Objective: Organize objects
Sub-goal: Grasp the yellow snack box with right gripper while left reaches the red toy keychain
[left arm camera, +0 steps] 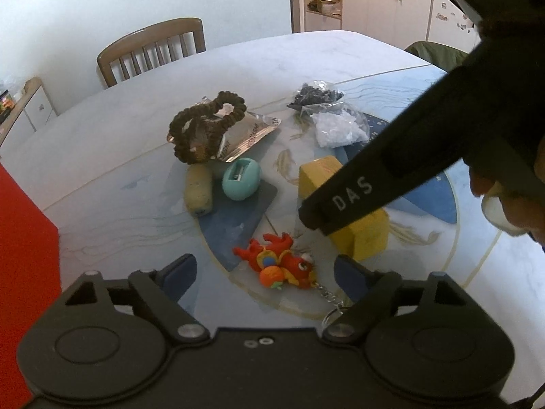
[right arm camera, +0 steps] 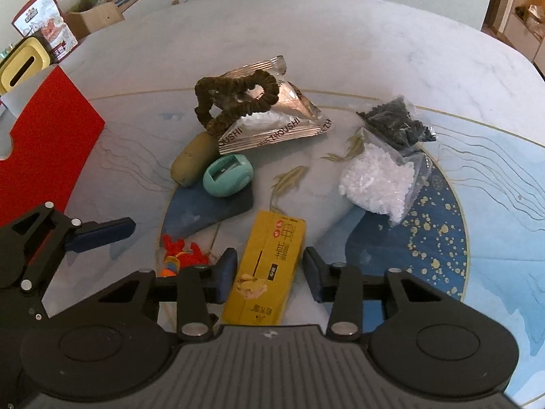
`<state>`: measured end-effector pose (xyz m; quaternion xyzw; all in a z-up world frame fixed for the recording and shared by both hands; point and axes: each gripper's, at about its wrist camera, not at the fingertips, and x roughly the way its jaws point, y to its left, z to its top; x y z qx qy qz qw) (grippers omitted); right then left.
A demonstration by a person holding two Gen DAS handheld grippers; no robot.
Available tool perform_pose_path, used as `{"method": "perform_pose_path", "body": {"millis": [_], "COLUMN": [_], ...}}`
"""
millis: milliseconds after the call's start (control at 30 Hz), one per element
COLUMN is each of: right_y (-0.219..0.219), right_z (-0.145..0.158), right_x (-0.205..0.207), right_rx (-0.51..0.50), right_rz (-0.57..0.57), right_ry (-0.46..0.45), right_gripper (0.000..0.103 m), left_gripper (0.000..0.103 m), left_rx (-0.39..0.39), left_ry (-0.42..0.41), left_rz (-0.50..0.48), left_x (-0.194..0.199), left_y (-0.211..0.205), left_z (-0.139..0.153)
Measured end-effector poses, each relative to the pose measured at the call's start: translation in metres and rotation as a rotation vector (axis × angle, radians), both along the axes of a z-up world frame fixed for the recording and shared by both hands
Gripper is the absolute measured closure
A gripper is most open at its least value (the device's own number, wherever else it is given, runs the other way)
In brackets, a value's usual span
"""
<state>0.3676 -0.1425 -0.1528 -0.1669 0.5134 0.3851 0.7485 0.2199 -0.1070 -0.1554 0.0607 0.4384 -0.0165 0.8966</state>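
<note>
In the left wrist view, the left gripper (left arm camera: 265, 274) hangs over the near part of the table (left arm camera: 238, 58) with its jaws spread wide and nothing between them; a red and orange toy keychain (left arm camera: 279, 260) lies on the tabletop in the gap, touching neither finger. Just beyond it stands a yellow box (left arm camera: 357, 235), partly covered by the black body of the right gripper (left arm camera: 340, 201), which reaches in from the right. Toward the middle of the table lie a teal sharpener (left arm camera: 241, 178) and, touching it on the left, a tan oblong piece (left arm camera: 199, 191). Behind them a brown scrunchie (left arm camera: 204, 126) rests on a silver packet (left arm camera: 245, 136). Nearer the far right edge sit a bag of dark pieces (left arm camera: 315, 97) and a bag of white pieces (left arm camera: 340, 129). A red panel (left arm camera: 24, 238) rises at the left edge, and a wooden chair (left arm camera: 153, 47) stands behind the far edge.

In the right wrist view, the right gripper (right arm camera: 269, 272) is open, its two blue fingers on either side of the yellow box (right arm camera: 269, 266); whether the pads touch the box cannot be told. The left gripper's finger (right arm camera: 102, 233) shows at the left, with the toy keychain (right arm camera: 180, 254) beside it. The sharpener (right arm camera: 227, 175), scrunchie (right arm camera: 238, 102), silver packet (right arm camera: 276, 126) and both bags (right arm camera: 378, 180) lie further toward the far edge.
</note>
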Motion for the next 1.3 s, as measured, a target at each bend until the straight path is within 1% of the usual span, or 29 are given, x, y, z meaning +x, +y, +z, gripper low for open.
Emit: {"method": "perform_pose_path", "body": {"millis": [100, 167, 233, 300, 367, 433, 467, 500, 600, 800, 1033, 1067, 1100, 1133, 1167, 1233, 1300], "right_y": [-0.006, -0.009, -0.012, -0.014, -0.016, -0.017, -0.017, -0.018, -0.022, -0.033, -0.045, -0.046, -0.047, -0.048, -0.048, -0.049, -0.049], "right_z": [0.0, 0.0, 0.0, 0.0, 0.0, 0.0, 0.0, 0.0, 0.002, 0.01, 0.032, 0.035, 0.04, 0.044, 0.048, 0.057, 0.063], "right_x": [0.002, 0.004, 0.006, 0.006, 0.006, 0.006, 0.005, 0.005, 0.004, 0.002, -0.01, -0.012, -0.014, -0.016, -0.018, -0.022, -0.027], "right_rx": [-0.001, 0.002, 0.005, 0.006, 0.008, 0.008, 0.008, 0.01, 0.018, 0.04, 0.088, 0.093, 0.099, 0.104, 0.111, 0.128, 0.139], "right_rz": [-0.002, -0.005, -0.007, -0.006, -0.005, 0.001, 0.003, 0.006, 0.004, 0.012, 0.032, 0.036, 0.04, 0.042, 0.045, 0.052, 0.061], "right_ry": [-0.004, -0.001, 0.001, -0.001, 0.001, -0.002, -0.004, -0.007, -0.013, -0.008, -0.001, -0.003, -0.006, -0.008, -0.011, -0.02, -0.037], "right_gripper": [0.066, 0.067, 0.07, 0.07, 0.07, 0.071, 0.071, 0.071, 0.072, 0.073, 0.073, 0.073, 0.073, 0.073, 0.073, 0.073, 0.073], "left_gripper": [0.025, 0.025, 0.029, 0.039, 0.044, 0.054, 0.062, 0.065, 0.066, 0.067, 0.068, 0.073, 0.081, 0.087, 0.091, 0.09, 0.095], "left_rx": [-0.001, -0.009, -0.018, -0.03, -0.043, -0.07, -0.086, -0.086, -0.076, -0.106, -0.165, -0.178, -0.19, -0.2, -0.212, -0.219, -0.212], "left_ry": [0.008, 0.007, 0.007, 0.004, 0.01, 0.025, 0.032, 0.035, 0.038, 0.052, 0.043, 0.046, 0.047, 0.048, 0.048, 0.038, 0.03], "left_rz": [0.0, 0.001, 0.003, -0.005, -0.006, 0.0, -0.003, -0.005, -0.01, 0.013, 0.049, 0.062, 0.072, 0.079, 0.086, 0.091, 0.092], "left_x": [0.001, 0.001, 0.002, 0.003, 0.004, 0.006, 0.007, 0.008, 0.01, 0.011, 0.005, 0.004, 0.003, 0.002, 0.001, -0.001, -0.002], "left_y": [-0.002, -0.001, -0.001, -0.002, -0.003, -0.003, -0.003, -0.004, -0.006, -0.001, 0.011, 0.014, 0.016, 0.019, 0.021, 0.026, 0.03], "left_z": [-0.003, -0.005, -0.005, -0.004, -0.004, -0.003, -0.002, -0.002, -0.001, 0.003, 0.026, 0.03, 0.035, 0.039, 0.044, 0.051, 0.055]}}
